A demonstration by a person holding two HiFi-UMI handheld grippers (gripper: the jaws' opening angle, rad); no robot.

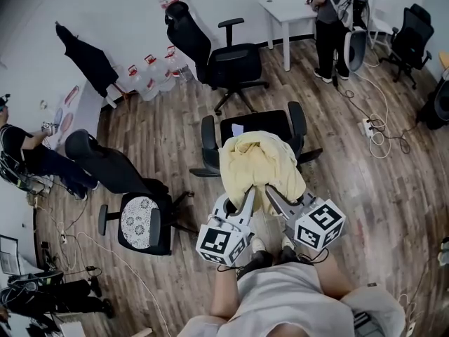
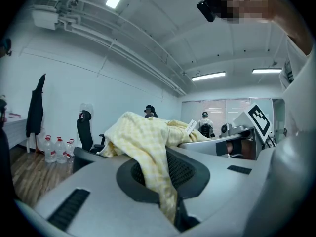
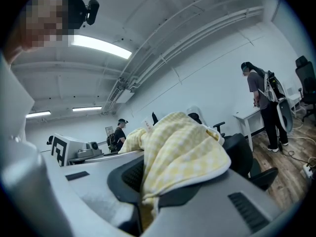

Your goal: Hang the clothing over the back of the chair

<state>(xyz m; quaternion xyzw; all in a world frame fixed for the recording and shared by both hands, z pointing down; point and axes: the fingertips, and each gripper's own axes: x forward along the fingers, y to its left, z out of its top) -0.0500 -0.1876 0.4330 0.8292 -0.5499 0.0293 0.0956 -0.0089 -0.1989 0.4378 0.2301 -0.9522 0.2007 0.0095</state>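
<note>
Left gripper point(image 1: 248, 194) and right gripper point(image 1: 271, 192) each pinch the pale-yellow checked fabric garment point(image 1: 258, 160), holding it spread to drape over the backrest of the black office chair point(image 1: 280, 122).

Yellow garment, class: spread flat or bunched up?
Bunched up: the yellow garment lies in rumpled folds, with left gripper and right gripper each shut on it.

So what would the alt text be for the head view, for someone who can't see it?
Seen from above, a person holds a left hand-held gripper and a right hand-held gripper, both clamped on a pale yellow garment draped over a black office chair. A wooden floor and more office chairs surround them.
</note>
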